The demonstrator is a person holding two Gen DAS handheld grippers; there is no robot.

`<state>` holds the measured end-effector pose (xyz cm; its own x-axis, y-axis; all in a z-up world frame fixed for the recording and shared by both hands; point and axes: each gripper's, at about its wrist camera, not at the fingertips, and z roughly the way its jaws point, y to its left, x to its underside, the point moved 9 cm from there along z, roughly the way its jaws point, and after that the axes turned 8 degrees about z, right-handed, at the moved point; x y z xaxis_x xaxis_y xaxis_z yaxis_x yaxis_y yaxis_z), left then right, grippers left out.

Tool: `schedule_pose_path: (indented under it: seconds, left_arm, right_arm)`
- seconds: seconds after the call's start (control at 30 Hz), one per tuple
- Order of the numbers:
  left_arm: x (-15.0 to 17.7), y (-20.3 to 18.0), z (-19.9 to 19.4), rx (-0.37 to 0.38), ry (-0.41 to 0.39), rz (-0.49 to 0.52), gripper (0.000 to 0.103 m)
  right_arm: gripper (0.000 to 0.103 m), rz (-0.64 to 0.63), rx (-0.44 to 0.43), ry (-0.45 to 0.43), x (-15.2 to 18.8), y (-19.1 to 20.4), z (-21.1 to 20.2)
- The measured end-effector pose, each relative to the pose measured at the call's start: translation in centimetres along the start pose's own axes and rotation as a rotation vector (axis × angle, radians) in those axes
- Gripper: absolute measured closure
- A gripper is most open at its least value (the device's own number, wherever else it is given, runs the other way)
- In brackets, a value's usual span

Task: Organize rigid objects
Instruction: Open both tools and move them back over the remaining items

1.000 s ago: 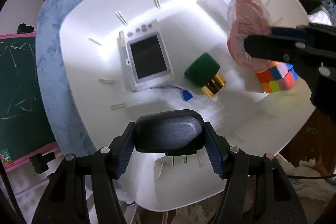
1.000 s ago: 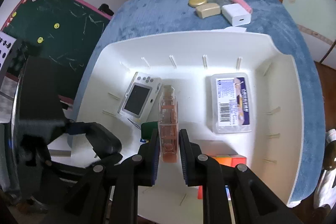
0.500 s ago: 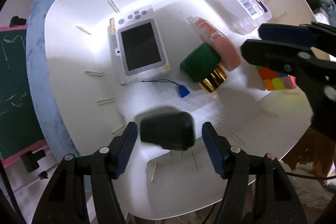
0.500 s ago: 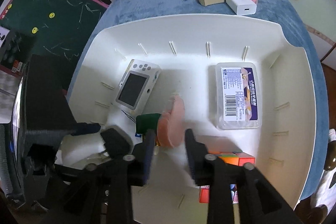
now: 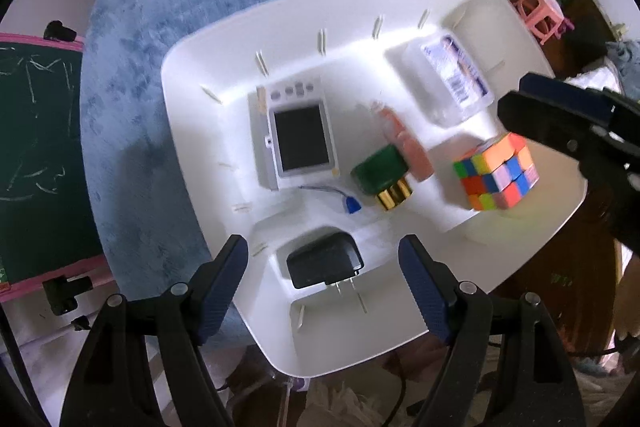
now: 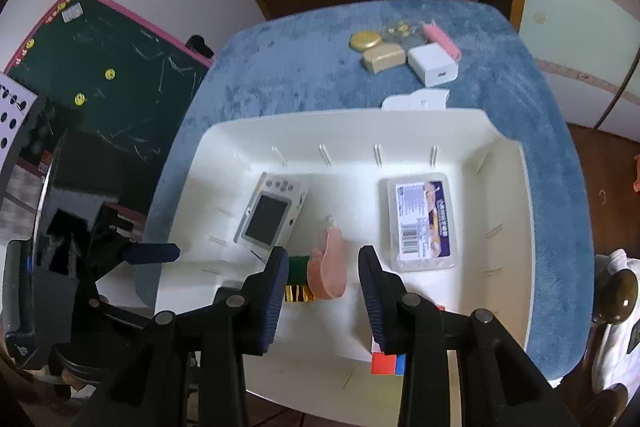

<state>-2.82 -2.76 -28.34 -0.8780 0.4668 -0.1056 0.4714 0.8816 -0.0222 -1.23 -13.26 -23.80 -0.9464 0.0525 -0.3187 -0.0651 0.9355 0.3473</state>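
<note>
1. Your black charger [image 5: 324,264] is a rounded block, prongs toward the near rim, lying flat in the near part of the white bin [image 5: 192,131].
2. A second ago your left gripper [image 5: 322,283] clamped it; its jaws have just been opening and now stand apart above it.
3. Your right gripper [image 6: 323,291] has dropped the pink tape dispenser [image 6: 329,269], jaws apart; it lies against the green-capped bottle [image 5: 380,173], long axis near-to-far.
</note>
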Motion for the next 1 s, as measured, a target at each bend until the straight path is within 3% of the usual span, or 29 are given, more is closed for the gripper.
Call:
schedule_pose_path:
  seconds: [0.2,0.53,0.73,0.83,1.0]
  left_arm:
    - [-0.5,0.1,-2.3,-0.006,-0.053,0.008,0.022]
    - [-2.4,0.4,-6.2,-0.019,-0.163,-0.005,0.022]
    - [-4.1,1.8,-8.4,-0.019,-0.231,-0.070,0.022]
    - [-5.2,2.9,-9.3,-0.023,-0.252,-0.101,0.022]
    - [-8.3,4.7,-11.5,-0.041,-0.302,-0.131,0.020]
  right_arm:
    - [0.059,0.014,-0.002,-0.028,-0.5,0.3,-1.5]
    - [0.058,0.014,0.010,-0.078,-1.6,0.5,-4.0]
    - [0.058,0.006,0.021,-0.101,-2.6,0.3,-5.3]
    - [0.050,0.000,0.031,-0.111,-3.5,0.0,-5.8]
    - [0.049,-0.025,0.053,-0.136,-6.0,-0.7,-6.8]
